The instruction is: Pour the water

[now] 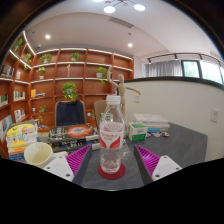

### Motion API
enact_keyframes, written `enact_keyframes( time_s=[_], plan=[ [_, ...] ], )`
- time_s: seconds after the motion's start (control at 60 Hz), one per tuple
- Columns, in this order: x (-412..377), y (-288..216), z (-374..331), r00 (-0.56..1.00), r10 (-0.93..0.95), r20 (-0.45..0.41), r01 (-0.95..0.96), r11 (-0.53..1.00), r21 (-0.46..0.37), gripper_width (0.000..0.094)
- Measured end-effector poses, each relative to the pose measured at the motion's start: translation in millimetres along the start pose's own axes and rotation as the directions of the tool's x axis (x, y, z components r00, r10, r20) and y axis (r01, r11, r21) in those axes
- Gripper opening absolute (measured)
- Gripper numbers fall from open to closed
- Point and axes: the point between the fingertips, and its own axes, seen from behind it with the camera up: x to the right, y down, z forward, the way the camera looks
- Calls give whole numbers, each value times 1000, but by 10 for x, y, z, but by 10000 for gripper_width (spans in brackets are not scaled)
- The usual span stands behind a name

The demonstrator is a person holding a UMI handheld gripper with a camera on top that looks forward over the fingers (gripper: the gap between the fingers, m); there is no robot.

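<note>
A clear plastic water bottle [112,135] with a white cap and a red-and-white label stands upright on a round red coaster [112,171] on the grey table [180,145]. My gripper [112,162] is open. The bottle stands between the two fingers, with a gap on each side to the left magenta pad [78,158] and the right magenta pad [147,158]. A cream-coloured cup [38,153] sits on the table to the left, outside the left finger.
Colourful books and boxes [20,135] lie at the table's far left, and green-and-white boxes [150,127] lie beyond the right finger. A dark chair [70,112] and wooden shelves with plants [70,70] stand behind the table.
</note>
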Motion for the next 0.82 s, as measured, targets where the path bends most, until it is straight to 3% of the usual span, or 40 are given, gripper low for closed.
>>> enact_keyframes(
  time_s=[0.083,0.233,0.433,0.817],
  plan=[
    [-1,41,-329,999,12,33,-12,1000,-4,883],
    [-153,-46,-954,983,14,181,-16,1000,11,886],
    [-152,-162,-1613,959,-30,281,20,999,40,883],
    [-231,-172,-2045,936,-44,349,29,998,48,880]
  ],
)
